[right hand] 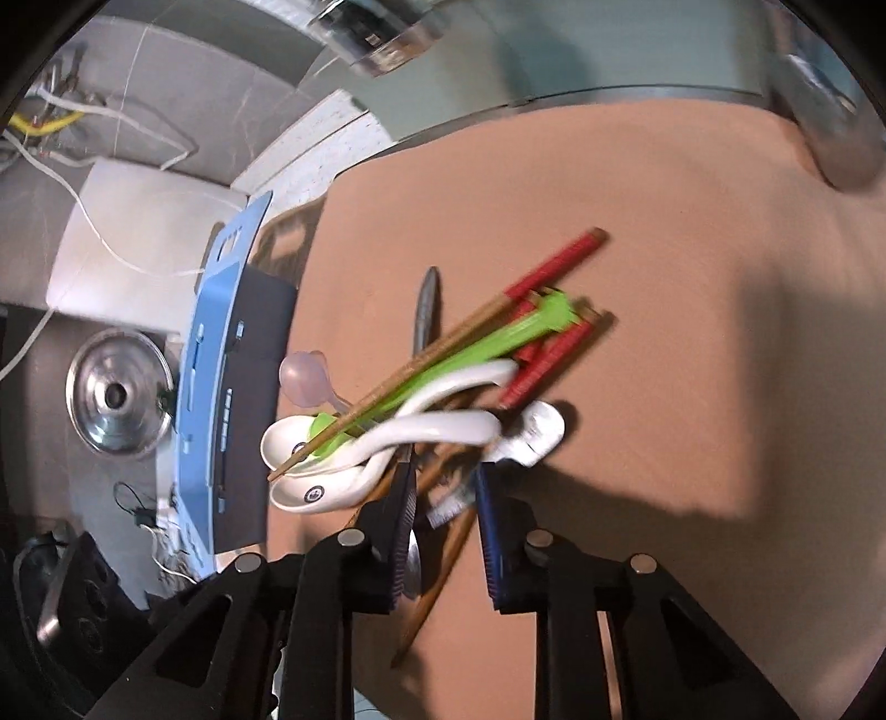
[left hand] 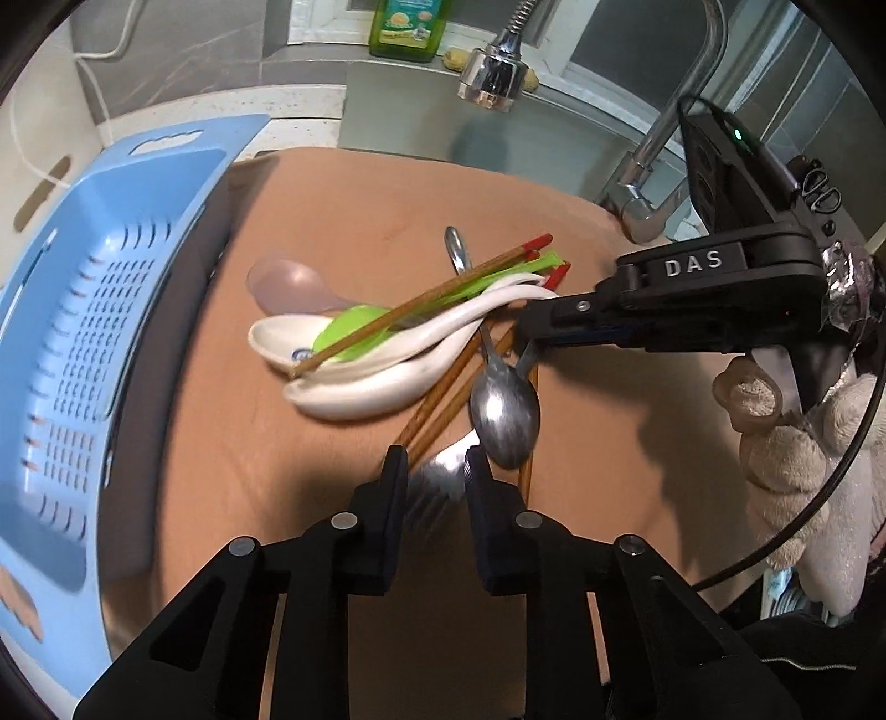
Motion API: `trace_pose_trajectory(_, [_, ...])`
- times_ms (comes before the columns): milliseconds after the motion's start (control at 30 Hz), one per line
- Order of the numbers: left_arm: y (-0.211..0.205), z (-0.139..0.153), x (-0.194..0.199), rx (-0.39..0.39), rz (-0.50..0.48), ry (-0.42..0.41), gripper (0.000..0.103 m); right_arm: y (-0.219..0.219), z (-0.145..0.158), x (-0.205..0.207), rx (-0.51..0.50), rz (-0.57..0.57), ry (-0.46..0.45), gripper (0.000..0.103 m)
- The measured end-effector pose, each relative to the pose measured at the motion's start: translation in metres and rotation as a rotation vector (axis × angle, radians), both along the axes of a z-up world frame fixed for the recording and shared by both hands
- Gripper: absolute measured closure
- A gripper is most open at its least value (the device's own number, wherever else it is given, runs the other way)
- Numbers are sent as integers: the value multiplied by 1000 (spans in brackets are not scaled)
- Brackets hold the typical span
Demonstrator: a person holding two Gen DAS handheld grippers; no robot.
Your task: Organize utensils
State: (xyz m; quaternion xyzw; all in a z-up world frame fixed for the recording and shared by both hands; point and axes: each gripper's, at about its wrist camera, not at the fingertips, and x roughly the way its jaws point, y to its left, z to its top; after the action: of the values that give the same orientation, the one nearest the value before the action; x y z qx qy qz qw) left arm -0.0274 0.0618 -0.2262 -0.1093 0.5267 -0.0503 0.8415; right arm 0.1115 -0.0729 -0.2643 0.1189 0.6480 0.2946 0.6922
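Observation:
A pile of utensils lies on the tan mat: white ceramic spoons, a green plastic spoon, a pale pink spoon, red-tipped chopsticks and a metal spoon. My left gripper is at the pile's near edge, shut on the head of a metal fork. My right gripper reaches in from the right. It is shut on a flat metal handle that seems to be the fork's. In the right wrist view, that blurred handle sits inside the right gripper, with chopsticks crossing beneath.
A light blue slotted basket stands along the mat's left edge. Behind the mat hang a chrome faucet head over the sink and a green bottle. A steel pot lid lies beyond the basket. A gloved hand holds the right gripper.

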Motion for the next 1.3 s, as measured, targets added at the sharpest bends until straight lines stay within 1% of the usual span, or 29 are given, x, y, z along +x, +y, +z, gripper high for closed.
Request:
trace_pose_trajectory(100, [1, -8, 9, 5, 4, 14, 84, 10, -3, 5, -8, 16, -7, 88])
trace_pose_trajectory(267, [6, -21, 21, -40, 16, 35, 84, 21, -13, 10, -21, 48, 5, 88])
trace_pose_trajectory(400, [0, -22, 24, -74, -1, 29, 84, 21, -9, 6, -57, 89, -19, 88])
trace_pose_trajectory(533, [-15, -25, 25, -116, -41, 41, 85, 8, -6, 3, -89, 110, -15, 92])
trace_pose_trajectory(567, [-19, -27, 24, -125, -51, 46, 85, 2, -6, 3, -105, 114, -19, 95])
trace_pose_trajectory(600, [-25, -27, 23, -121, -60, 37, 85, -4, -5, 3, -114, 112, -17, 96])
trace_pose_trajectory(733, [-41, -28, 21, -162, -101, 45, 85, -21, -6, 2, -137, 107, -6, 96])
trace_pose_trajectory(833, [-56, -30, 20, -163, -147, 45, 85, -31, -4, 0, -162, 118, -22, 96])
trace_pose_trajectory(900, [-60, -28, 18, -142, -153, 43, 85, -35, 1, 0, -145, 116, -32, 89])
trace_pose_trajectory(967, [-61, -18, 10, -117, -143, 19, 85, -41, 11, 0, -103, 95, -41, 87])
trace_pose_trajectory(1000, [-57, -14, 8, -105, -137, 10, 84, -45, 16, 0, -85, 83, -52, 80])
trace_pose_trajectory(1033, [-53, -10, 6, -91, -137, 4, 82, -50, 23, -1, -72, 69, -70, 75])
trace_pose_trajectory(1067, [-50, -6, 4, -73, -138, -4, 80, -55, 31, -3, -63, 55, -92, 67])
trace_pose_trajectory(1100, [-45, -3, 1, -48, -142, -12, 79, -59, 37, -5, -57, 46, -105, 64])
trace_pose_trajectory(1200, [-34, 6, -7, 48, -203, -24, 79, -75, 46, -12, -27, 34, -94, 64])
trace_pose_trajectory(1300, [-34, 8, -14, 147, -305, -18, 79, -85, 45, -23, 34, 25, -13, 64])
